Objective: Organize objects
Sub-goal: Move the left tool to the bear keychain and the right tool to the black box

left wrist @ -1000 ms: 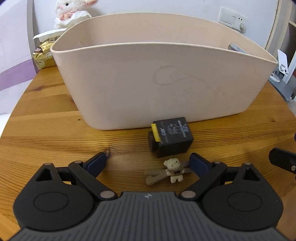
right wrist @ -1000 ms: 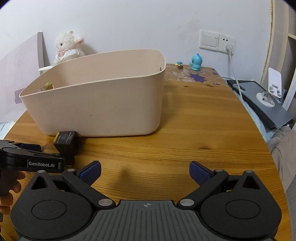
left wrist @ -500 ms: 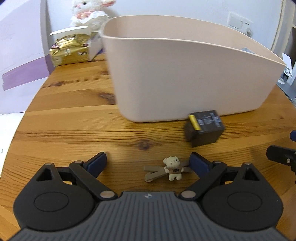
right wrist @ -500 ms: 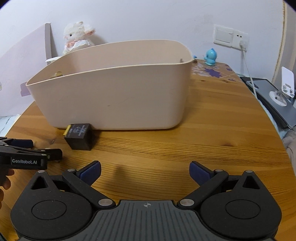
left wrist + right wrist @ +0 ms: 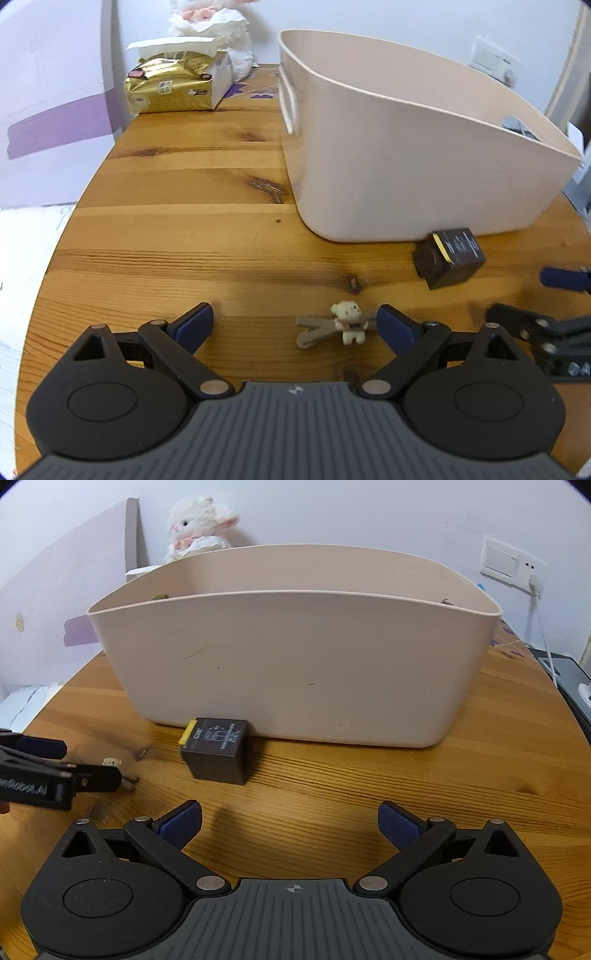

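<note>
A small bear hair clip (image 5: 341, 324) lies on the wooden table between the open fingers of my left gripper (image 5: 295, 323), close to the right fingertip. A black cube with a yellow edge (image 5: 448, 256) sits against the beige basket (image 5: 406, 166). In the right wrist view the cube (image 5: 218, 749) lies ahead and left of my open, empty right gripper (image 5: 290, 821), in front of the basket (image 5: 295, 664). The left gripper (image 5: 55, 775) shows at the left edge there, with the bear (image 5: 112, 762) just behind it.
A gold snack pack (image 5: 170, 86) and a white plush toy (image 5: 197, 526) stand at the table's back left. The table edge (image 5: 74, 206) curves away on the left. A wall socket with a cable (image 5: 532, 583) and a dark device (image 5: 569, 679) are at the right.
Both grippers have swung left: the basket and cube have shifted right in both views. The clip stays between the left fingers. Both grippers remain open.
</note>
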### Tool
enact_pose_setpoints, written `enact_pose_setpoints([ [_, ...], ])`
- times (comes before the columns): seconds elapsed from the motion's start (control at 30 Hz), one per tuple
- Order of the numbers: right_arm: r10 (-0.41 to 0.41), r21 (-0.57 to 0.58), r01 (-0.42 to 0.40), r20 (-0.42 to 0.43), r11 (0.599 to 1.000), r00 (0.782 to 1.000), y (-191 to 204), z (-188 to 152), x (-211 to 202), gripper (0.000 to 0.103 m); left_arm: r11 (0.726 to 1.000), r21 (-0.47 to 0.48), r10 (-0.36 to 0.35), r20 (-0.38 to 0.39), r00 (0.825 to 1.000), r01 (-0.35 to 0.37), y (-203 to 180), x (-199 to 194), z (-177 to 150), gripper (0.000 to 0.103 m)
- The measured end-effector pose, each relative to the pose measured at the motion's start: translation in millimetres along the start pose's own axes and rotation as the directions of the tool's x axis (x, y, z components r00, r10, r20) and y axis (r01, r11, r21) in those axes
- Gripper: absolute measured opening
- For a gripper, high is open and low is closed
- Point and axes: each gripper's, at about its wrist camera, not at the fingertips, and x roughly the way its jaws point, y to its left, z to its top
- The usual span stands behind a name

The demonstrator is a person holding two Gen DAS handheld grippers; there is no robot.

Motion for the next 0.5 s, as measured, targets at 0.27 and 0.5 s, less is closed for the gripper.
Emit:
enact_pose_setpoints([
  [0.27, 0.006, -0.009, -0.006, -0.002, 1.000, 1.000, 3, 2, 8, 0.103, 0.994, 0.111, 0.004, 0.012, 1.000, -0.006, -9, 4, -8, 0.083],
  [0.5, 0.003, -0.006, -0.003, 0.019, 1.000, 1.000, 14, 10, 18, 0.103, 0.994, 0.112, -0.009, 0.037, 0.999, 0.005, 1, 10, 3, 0.067],
])
